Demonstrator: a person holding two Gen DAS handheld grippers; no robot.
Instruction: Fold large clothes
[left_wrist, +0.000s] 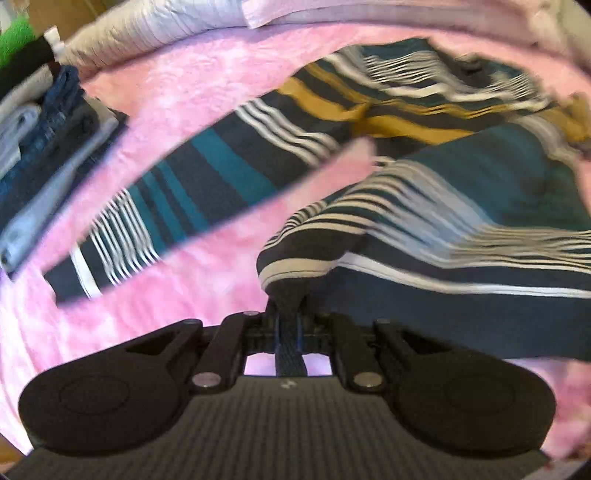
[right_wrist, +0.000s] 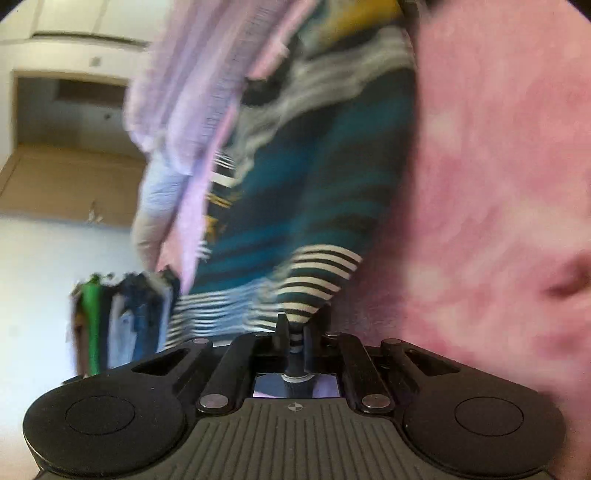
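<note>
A large striped garment (left_wrist: 424, 177) in navy, teal, white and mustard lies spread over a pink blanket (left_wrist: 184, 92). One long sleeve (left_wrist: 177, 192) stretches out to the left. My left gripper (left_wrist: 289, 314) is shut on a dark hem edge of the garment, which is lifted off the blanket near the fingers. In the right wrist view, motion-blurred and tilted, the same striped garment (right_wrist: 314, 192) runs up from my right gripper (right_wrist: 293, 332), which is shut on a striped fold of it.
A stack of folded clothes (left_wrist: 40, 129), denim and grey, sits at the left edge of the bed; the same stack (right_wrist: 125, 314) appears in the right view. Pale pillows or bedding (left_wrist: 166, 26) line the far side. A white wall and a doorway (right_wrist: 62, 110) lie beyond.
</note>
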